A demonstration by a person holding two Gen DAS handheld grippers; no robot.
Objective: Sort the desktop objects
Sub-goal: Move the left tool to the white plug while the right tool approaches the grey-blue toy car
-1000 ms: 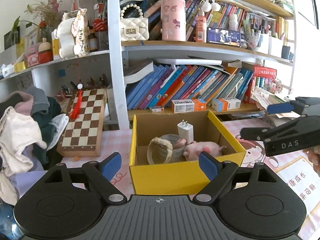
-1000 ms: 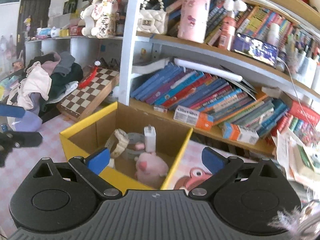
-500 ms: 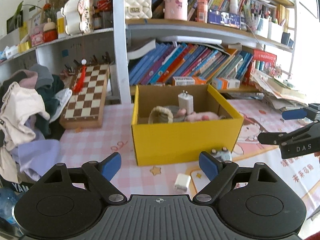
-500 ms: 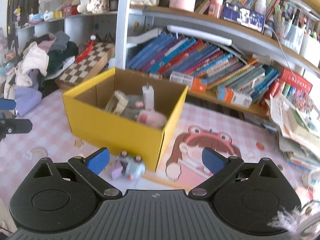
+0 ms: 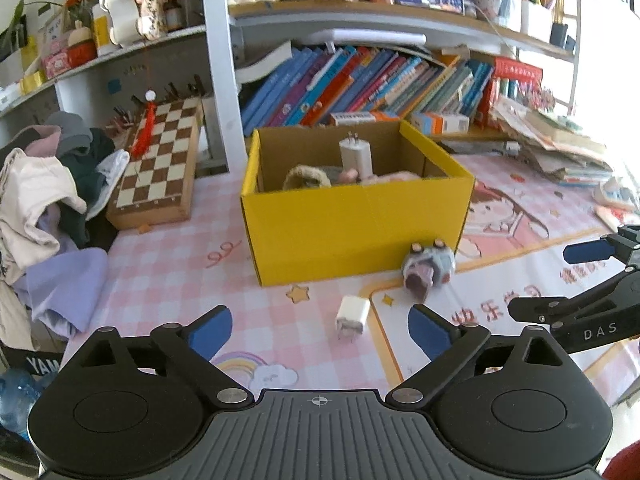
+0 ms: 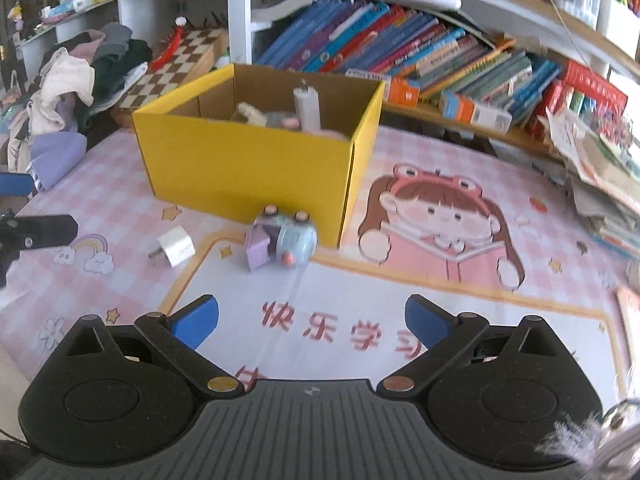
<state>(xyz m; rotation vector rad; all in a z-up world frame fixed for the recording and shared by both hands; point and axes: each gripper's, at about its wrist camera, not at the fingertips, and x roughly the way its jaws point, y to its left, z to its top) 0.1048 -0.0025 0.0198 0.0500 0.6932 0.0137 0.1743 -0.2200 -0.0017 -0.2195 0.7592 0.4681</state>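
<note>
A yellow cardboard box [image 5: 352, 224] [image 6: 248, 164] stands on the pink checked mat, holding a white charger [image 5: 356, 154] [image 6: 307, 106], a woven ring [image 5: 306, 176] and a pink soft toy. In front of it lie a small white plug adapter [image 5: 352, 314] [image 6: 175, 248] and a grey-blue and purple toy [image 5: 428, 268] [image 6: 284, 242]. My left gripper [image 5: 320, 332] is open, low over the mat, with the adapter just ahead of it. My right gripper [image 6: 312, 320] is open too, a short way back from the toy. Each gripper shows at the edge of the other's view.
A chessboard [image 5: 160, 160] and a heap of clothes [image 5: 44, 200] lie left of the box. Bookshelves [image 5: 360, 80] rise behind it. Stacked papers and books [image 6: 600, 168] crowd the right side. A printed mat with a cartoon girl [image 6: 436, 224] covers the table's front right.
Both grippers have pulled back and down from above the box. The adapter and toy on the mat have come into view. Both stay open.
</note>
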